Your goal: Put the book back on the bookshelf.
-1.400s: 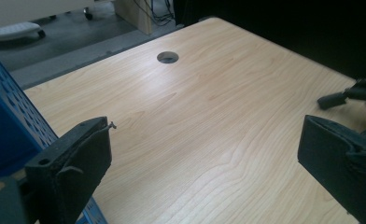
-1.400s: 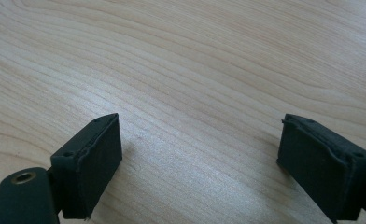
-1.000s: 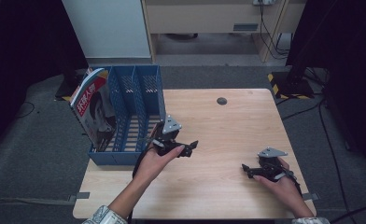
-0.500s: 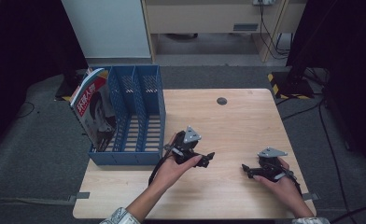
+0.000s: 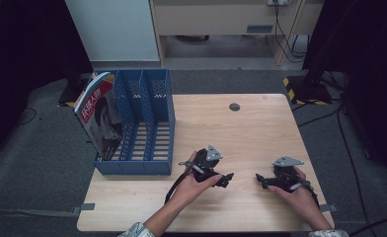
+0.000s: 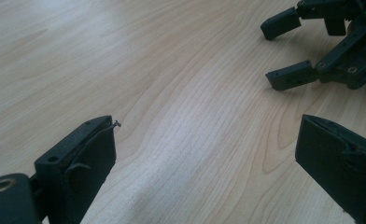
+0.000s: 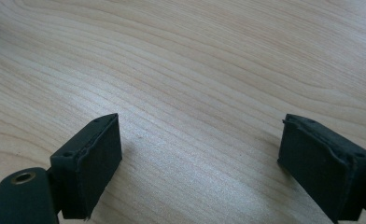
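Grippers are what my pictures centre on, since both sit over bare wood with nothing held.

From the high view I see the left gripper (image 5: 227, 178) in a hand near the middle of the table's front half, its jaws pointing right. The right gripper (image 5: 260, 180) lies in the other hand near the front right corner, jaws pointing left, so the two tips face each other with a small gap of tabletop between them. A blue file rack (image 5: 158, 123) stands at the table's (image 5: 260, 128) left edge (three slots side by side), with a magazine (image 5: 98, 116) leaning in the leftmost slot. A small dark disc (image 5: 234, 106) sits near the far edge, well apart from both hands.

In the left gripper view, the left gripper (image 6: 204, 154) has its jaws spread wide over pale wood grain, empty between them. The right gripper (image 6: 284, 51) shows at the upper right, also parted.

In the right gripper view, the right gripper (image 7: 200, 154) has its jaws wide apart, just above the table, gripping nothing.
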The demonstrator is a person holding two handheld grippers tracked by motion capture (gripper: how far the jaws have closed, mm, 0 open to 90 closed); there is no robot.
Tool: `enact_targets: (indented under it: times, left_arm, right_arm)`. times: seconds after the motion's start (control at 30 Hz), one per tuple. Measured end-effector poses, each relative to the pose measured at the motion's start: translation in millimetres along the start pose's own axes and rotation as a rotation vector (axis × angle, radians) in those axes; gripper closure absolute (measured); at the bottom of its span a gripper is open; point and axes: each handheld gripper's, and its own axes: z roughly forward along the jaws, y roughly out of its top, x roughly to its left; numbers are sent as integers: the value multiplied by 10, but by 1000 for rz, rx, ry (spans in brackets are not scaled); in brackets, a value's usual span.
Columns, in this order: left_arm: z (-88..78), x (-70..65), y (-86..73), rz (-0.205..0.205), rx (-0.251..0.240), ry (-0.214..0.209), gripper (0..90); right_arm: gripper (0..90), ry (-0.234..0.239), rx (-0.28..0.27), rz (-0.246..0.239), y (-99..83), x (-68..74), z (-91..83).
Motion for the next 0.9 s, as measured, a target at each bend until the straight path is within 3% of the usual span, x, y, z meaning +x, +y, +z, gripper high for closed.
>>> enact_targets:
  times: [0.17, 0.33, 0.5, 0.67, 0.77, 0.9]
  left_arm:
    - [72, -2, -71, -5, 21, -3, 48]
    - [148, 37, -134, -37, 31, 1, 51]
    - [230, 84, -142, -59, 37, 23, 55]
    - [294, 143, -186, -48, 65, 78, 55]
    - [329, 194, -237, -68, 74, 97, 59]
    - [366, 219, -295, -52, 81, 117, 64]
  right_arm:
    - [136, 1, 2, 0, 0, -1, -2]
    - [136, 0, 0, 0, 0, 0, 0]
    - [136, 0, 0, 0, 0, 0, 0]
    - [136, 0, 0, 0, 0, 0, 0]
    - [136, 1, 2, 0, 1, 1, -2]
    - [136, 1, 2, 1, 0, 5, -3]
